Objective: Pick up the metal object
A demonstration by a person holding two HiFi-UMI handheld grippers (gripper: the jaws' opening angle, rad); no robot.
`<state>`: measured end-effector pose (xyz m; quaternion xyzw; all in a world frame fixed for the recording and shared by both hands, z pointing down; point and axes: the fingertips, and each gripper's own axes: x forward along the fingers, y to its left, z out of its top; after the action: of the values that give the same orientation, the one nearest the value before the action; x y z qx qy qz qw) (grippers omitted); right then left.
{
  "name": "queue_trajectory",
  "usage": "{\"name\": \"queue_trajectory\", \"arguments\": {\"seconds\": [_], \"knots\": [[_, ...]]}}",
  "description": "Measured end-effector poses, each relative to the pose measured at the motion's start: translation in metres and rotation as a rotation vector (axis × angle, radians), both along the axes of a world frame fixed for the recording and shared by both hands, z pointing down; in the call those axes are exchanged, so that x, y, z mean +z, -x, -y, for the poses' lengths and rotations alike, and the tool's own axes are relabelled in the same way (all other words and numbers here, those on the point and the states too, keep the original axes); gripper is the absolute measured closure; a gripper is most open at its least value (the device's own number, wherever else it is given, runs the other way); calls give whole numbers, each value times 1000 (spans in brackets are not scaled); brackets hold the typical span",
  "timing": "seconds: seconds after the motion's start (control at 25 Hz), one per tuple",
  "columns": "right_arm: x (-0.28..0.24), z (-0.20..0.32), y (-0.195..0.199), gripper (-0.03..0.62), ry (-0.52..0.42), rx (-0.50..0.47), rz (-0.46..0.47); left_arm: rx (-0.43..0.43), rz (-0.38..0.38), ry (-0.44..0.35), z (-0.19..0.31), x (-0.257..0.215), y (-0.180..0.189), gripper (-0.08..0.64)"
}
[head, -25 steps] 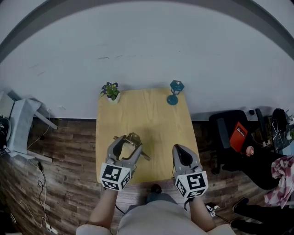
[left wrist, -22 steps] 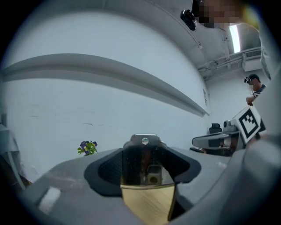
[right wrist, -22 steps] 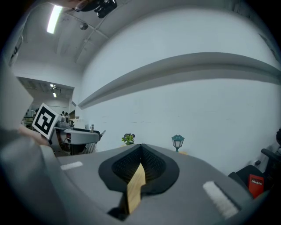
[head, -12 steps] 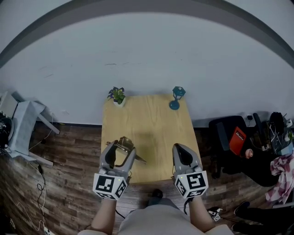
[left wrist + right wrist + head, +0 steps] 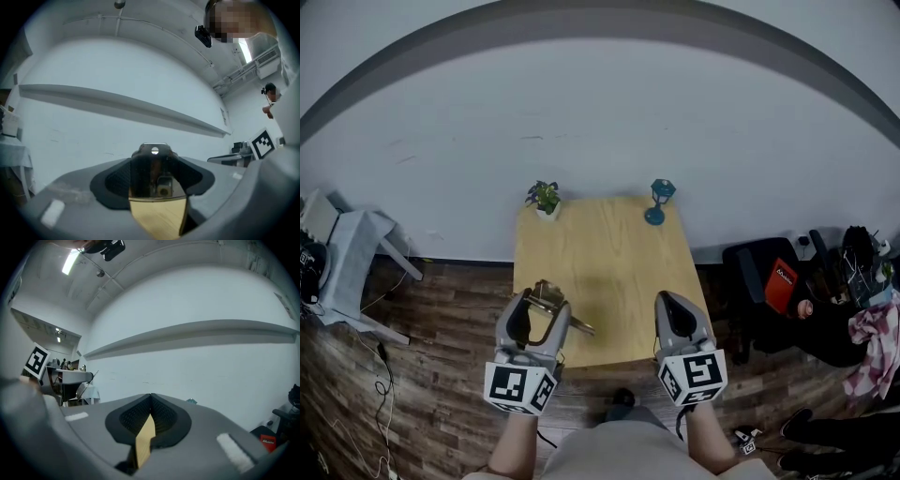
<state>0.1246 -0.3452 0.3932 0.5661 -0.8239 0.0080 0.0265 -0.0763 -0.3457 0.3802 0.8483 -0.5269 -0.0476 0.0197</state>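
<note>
The metal object is gripped between the jaws of the left claw and held over the near left corner of the bench. The right claw is closed on nothing. White print on a red packet is too small to be read.

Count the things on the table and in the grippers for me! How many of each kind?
Potted plant: 1
Teal lantern: 1
Metal object: 1, held in the left gripper
Grippers: 2, that one and the right gripper
Total: 5
</note>
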Motion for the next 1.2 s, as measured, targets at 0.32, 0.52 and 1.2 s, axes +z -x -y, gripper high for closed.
{"name": "queue_trajectory", "arguments": {"seconds": [0.32,0.52,1.2], "knots": [[-13,-34,7,591,-37,21,0,-35,-5,-33,-32,-10,20,259],[-20,-59,14,591,-57,27,-7,-46,-2,-59,-54,-20,32,259],[-45,-135,24,591,-132,105,-31,-56,5,-123,-125,-42,58,259]]}}
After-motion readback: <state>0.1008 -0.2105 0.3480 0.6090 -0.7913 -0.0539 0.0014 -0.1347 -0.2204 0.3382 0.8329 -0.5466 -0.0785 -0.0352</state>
